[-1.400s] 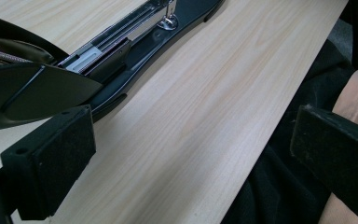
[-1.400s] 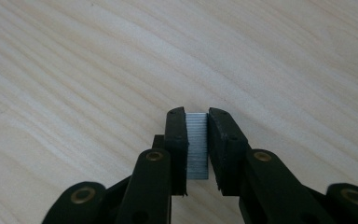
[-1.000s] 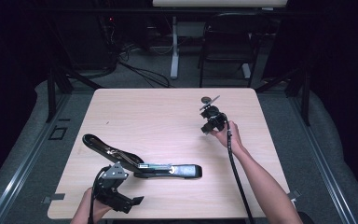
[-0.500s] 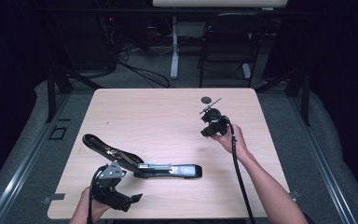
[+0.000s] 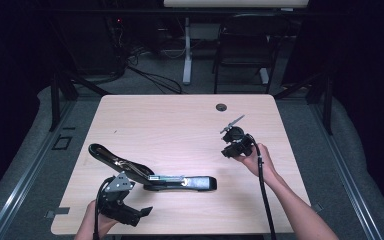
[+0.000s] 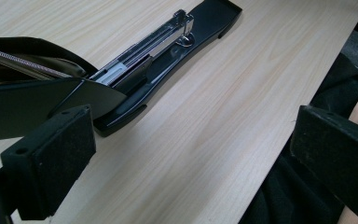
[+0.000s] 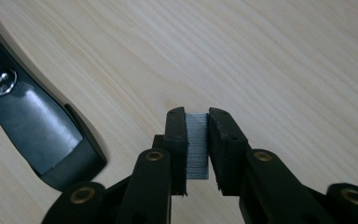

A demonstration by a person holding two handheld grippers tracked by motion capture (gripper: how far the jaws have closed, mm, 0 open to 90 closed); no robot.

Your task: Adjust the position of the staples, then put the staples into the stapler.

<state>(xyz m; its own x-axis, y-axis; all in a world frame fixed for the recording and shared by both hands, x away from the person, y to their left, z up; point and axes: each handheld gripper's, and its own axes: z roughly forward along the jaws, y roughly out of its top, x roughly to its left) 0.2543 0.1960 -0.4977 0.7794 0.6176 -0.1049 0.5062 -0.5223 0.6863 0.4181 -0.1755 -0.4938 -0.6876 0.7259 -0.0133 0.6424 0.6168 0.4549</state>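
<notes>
The right gripper was clamped on a small grey strip of staples, its two black jaws pressed flat against either side of the block so that only the narrow ribbed face showed between them. In the high view it was held by the person's right hand above the right half of the table, well apart from the stapler, with its cable running back along the forearm toward the near edge. In the right gripper view the staples hung over bare pale wood, and the rounded black front end of the stapler's base lay off to the left, a silver rivet visible on it.

The left gripper stood wide apart, nothing between its jaws. It sat at the near left corner of the table, held by the left hand, just in front of the stapler. In the left gripper view its two padded jaws rose at either side of the frame, the left one close under the raised black cover, the right one out past the table's edge over dark cloth.

The long black stapler lay opened on the near left part of the table: its base stretched flat toward the right, while the top cover was swung up and back toward the left. In the left gripper view the metal staple channel ran bare along the base, and a coiled spring showed under the lifted cover
</notes>
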